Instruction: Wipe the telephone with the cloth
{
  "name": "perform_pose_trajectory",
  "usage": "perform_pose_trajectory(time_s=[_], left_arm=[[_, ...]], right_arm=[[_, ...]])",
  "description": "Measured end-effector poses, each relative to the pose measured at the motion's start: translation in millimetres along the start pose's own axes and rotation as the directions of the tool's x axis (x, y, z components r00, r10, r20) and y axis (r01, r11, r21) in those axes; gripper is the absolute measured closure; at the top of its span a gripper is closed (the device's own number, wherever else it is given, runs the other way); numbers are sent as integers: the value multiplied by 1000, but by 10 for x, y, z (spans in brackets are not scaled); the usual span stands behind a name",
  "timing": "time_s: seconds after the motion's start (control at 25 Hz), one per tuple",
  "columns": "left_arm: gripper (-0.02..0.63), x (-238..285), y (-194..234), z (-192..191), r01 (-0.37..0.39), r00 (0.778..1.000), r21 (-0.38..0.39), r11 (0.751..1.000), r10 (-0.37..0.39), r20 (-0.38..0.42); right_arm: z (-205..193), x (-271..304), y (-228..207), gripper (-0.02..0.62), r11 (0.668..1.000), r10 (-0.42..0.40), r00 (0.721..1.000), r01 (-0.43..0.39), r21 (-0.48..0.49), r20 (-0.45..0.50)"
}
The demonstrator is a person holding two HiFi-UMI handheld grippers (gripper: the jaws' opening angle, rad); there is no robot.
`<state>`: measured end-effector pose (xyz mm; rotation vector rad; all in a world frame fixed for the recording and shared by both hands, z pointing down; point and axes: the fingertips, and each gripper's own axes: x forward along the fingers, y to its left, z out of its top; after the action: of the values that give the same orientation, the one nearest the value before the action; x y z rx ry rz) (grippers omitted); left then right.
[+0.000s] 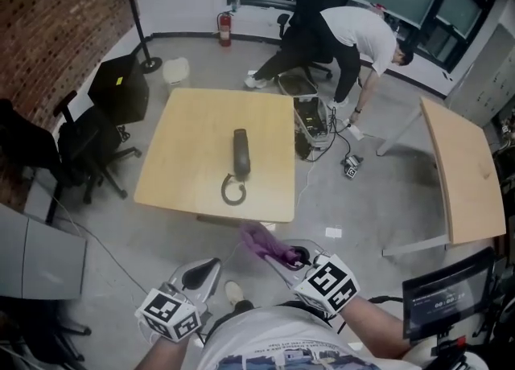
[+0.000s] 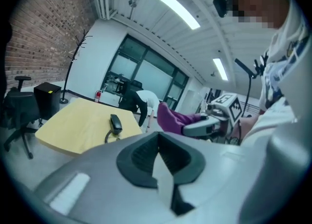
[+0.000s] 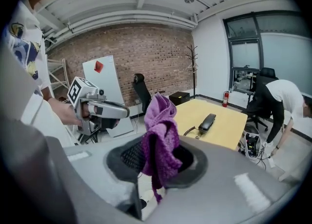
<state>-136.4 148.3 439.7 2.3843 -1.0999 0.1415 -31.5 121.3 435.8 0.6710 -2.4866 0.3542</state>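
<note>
- Left gripper (image 1: pixel 208 268): jaws fully together with nothing between them, as its own view (image 2: pixel 158 142) confirms.
- Right gripper (image 1: pixel 294 257): jaws clamped on the cloth (image 1: pixel 261 241).
- The cloth is purple and bunched. It sticks out past the jaw tips toward 10 o'clock in head view. In the right gripper view it droops over the jaws (image 3: pixel 161 140).
- Both grippers are over the floor, off the 6 o'clock edge of the table (image 1: pixel 193 135) and well apart from the phone (image 1: pixel 241 153). The cloth tip is near that edge.
- The phone is a black handset lying flat near the table centre, long axis 12–6.
- The cord (image 1: pixel 233 190) is coiled at the phone's 6 o'clock end and lies on the table.
- From the right gripper, the phone (image 3: pixel 208 121) is at 2 o'clock of the cloth, with nothing touching it.
- A person (image 1: pixel 338 39) bends over at 2 o'clock of the table, beside a PC tower (image 1: pixel 310 123) at the table's 3 o'clock edge.
- A chair (image 1: pixel 88 147) is at 9 o'clock, and a second table (image 1: pixel 459 167) is at 3 o'clock, well apart.
</note>
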Motion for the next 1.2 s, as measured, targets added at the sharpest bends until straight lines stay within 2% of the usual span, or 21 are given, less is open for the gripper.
perform_pose_trajectory(time_s=[0.28,0.44,0.64,0.8,1.0,1.2], left_arm=[[603,262,-752,-153,37,999,19,999,-37,-15],[603,276,-1088,-209,24,1000,25,999,-24,11],[601,200,-1504,-514,-7,1000,11,1000,7,-22],[601,109,-1714,-672,-41,999,25,999,42,-31],[601,-42,-1979,-849,-69,997,1,998,69,-35],[601,70,-2044,-900,-53,997,19,998,54,-47]], right_arm=[[-311,-579,80,509,1000,3,1000,-2,-23,31],[-473,-816,138,509,999,17,998,-15,-37,54],[-766,-1199,251,509,998,39,998,-37,-44,57],[-953,-1355,364,509,996,69,995,-65,-57,72],[-1108,-1588,570,509,994,92,992,-87,-68,81],[-1167,-1636,540,509,994,89,992,-82,-72,95]])
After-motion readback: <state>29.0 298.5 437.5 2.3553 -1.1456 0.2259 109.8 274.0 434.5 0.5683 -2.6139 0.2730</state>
